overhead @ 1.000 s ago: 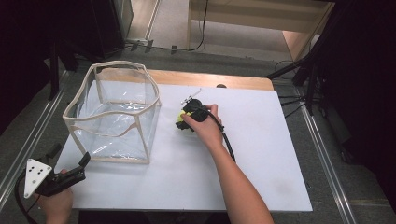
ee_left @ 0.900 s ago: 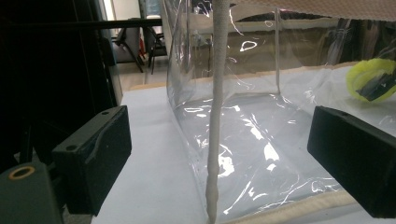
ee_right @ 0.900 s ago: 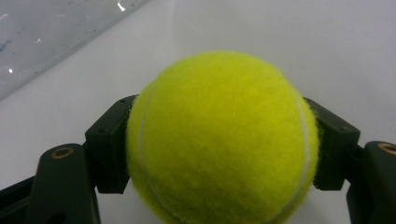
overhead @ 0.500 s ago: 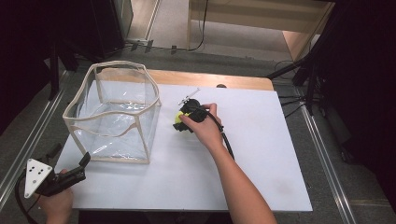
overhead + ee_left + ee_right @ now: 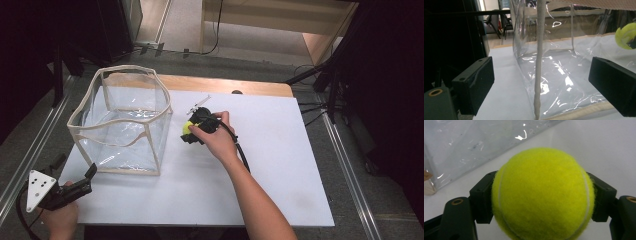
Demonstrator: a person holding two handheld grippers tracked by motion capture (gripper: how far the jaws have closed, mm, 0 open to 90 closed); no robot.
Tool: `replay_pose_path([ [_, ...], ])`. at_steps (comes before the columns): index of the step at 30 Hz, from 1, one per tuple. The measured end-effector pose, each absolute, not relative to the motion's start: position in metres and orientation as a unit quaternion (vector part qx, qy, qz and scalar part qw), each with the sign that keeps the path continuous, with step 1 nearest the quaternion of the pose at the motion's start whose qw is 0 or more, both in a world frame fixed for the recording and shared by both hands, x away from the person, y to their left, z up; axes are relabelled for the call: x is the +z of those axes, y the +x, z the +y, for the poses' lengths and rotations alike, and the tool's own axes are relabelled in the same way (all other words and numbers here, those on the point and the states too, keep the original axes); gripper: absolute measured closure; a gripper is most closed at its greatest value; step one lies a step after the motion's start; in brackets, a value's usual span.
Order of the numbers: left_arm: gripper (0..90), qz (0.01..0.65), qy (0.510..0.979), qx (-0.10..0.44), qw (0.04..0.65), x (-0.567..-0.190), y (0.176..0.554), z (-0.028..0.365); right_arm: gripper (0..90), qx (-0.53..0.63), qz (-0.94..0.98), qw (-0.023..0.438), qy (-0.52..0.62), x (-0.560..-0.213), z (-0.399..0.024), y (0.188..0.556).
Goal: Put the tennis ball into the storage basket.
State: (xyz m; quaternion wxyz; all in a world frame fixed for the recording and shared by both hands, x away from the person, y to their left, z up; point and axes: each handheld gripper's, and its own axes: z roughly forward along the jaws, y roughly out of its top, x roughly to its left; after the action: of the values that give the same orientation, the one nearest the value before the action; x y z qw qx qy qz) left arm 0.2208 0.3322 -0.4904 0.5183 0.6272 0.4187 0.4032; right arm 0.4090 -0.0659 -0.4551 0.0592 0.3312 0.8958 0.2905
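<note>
Tennis ball (image 5: 541, 195), yellow and fuzzy, sits pinched in the right claw (image 5: 189, 131), one black jaw pressing each flank, as the right gripper view makes plain. In the high view it hangs near the middle of the white bench (image 5: 280, 165), just beside the right-hand wall of the clear bag (image 5: 122, 120), a soft see-through box with cream piping round its open top, standing toward the bench's far left corner.

The step in hand looks like carrying the ball over that rim and into the bag. To do it well, the ball should probably go up well above the piping before it travels sideways, since the wall is limp plastic and a brush from the jaws could fold or shove it. The grip is across the ball's widest part, which seems secure; letting go low inside, over the bag's floor, would keep the ball from bouncing back out.

The left claw (image 5: 75, 187) waits at the near left corner of the bench with its jaws spread and nothing between them; in the left gripper view they frame the bag's near corner seam without touching it. From there it could steady the bag if the wall sags.

A small metal clip-like piece (image 5: 199, 104) lies past the right hand, toward the far edge; what it is I cannot tell. It is off the likely path. The right claw's cable (image 5: 241, 152) trails back along the forearm, away from the bag.
</note>
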Motion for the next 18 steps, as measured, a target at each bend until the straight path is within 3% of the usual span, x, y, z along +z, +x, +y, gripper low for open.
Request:
replay_pose_path([
  [18,6.8,0.419,0.629,0.403,0.516,-0.490,0.221,0.332,22.8,0.310,0.905,0.046,0.287,-0.434,-0.053,0.389],
])
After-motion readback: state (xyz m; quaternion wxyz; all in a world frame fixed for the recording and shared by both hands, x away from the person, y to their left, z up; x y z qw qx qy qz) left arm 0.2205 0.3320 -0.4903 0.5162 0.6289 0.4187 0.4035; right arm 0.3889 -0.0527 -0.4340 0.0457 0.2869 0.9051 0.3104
